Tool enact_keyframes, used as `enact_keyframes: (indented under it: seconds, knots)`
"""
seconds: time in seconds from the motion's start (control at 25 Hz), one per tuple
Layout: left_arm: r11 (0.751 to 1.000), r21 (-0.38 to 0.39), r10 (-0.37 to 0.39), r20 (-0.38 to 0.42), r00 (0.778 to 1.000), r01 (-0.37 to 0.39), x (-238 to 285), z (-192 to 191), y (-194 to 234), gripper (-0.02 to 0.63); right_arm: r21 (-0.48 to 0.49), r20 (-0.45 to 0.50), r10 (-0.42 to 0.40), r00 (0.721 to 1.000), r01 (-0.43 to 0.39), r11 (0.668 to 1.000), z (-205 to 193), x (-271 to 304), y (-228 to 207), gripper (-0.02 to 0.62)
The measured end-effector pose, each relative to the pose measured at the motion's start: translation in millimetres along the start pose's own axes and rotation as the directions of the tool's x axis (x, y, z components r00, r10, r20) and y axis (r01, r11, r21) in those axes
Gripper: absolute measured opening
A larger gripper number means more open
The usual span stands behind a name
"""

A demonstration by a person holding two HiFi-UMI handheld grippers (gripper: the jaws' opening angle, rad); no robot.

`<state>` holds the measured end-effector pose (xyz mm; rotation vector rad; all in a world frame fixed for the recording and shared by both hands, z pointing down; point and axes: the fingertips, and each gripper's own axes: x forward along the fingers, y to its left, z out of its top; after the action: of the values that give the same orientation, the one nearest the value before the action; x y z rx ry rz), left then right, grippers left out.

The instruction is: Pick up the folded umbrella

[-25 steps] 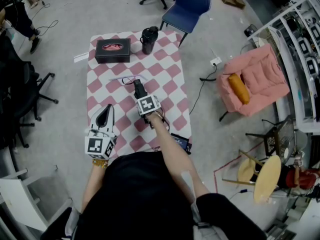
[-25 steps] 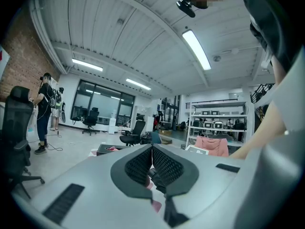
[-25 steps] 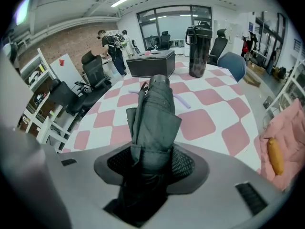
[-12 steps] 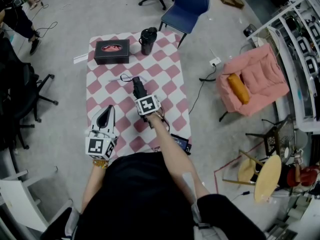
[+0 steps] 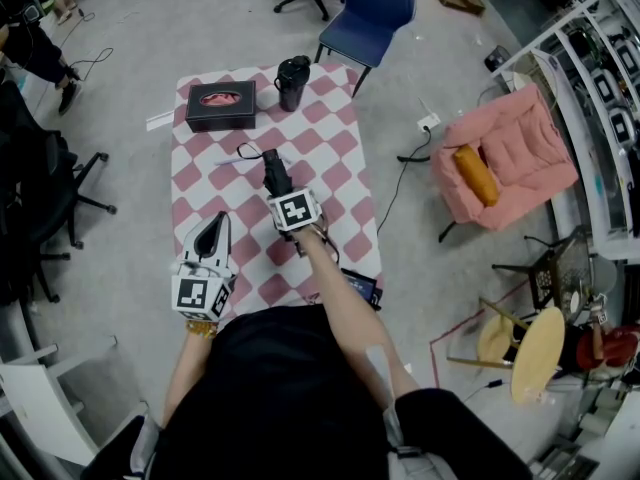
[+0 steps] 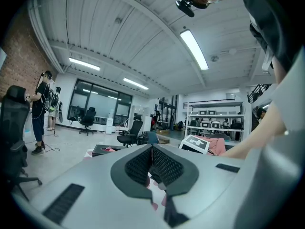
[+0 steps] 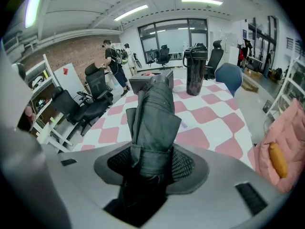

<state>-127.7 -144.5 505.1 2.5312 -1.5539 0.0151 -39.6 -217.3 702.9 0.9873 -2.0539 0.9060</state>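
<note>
Right gripper [image 7: 151, 162] clamped on the folded umbrella [image 7: 154, 109], which we saw angled out over the checked table [image 5: 345, 168]. Left gripper [image 6: 152, 163] idle, jaws together, nothing between. We judged the lift in hand; next it wanted a steady raise, grip kept firm.

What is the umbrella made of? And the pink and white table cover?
The folded umbrella looks like thin dark fabric, probably nylon: it creases with a soft sheen. The checked table cover lies flat: cloth or vinyl, I can't tell.
</note>
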Motion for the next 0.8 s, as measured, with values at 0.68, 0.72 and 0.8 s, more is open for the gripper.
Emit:
enact_keyframes:
  seconds: [0.68, 0.72, 0.8]
  knots:
    - [1.000, 0.006, -0.008, 0.011, 1.000, 0.008, -3.8, 3.9, -1.1, 0.014, -0.045, 0.112, -0.034, 0.993, 0.039, 0.998, 42.0, -27.1, 4.8, 0.207]
    - [1.000, 0.007, -0.007, 0.013, 1.000, 0.007, -3.9, 4.4, -0.2, 0.014, -0.047, 0.119, -0.035, 0.992, 0.041, 0.998, 44.8, -28.5, 5.1, 0.207]
    - [1.000, 0.008, -0.003, 0.016, 1.000, 0.003, -4.1, 5.3, 1.9, 0.014, -0.056, 0.139, -0.039, 0.989, 0.048, 0.997, 52.0, -31.7, 5.4, 0.207]
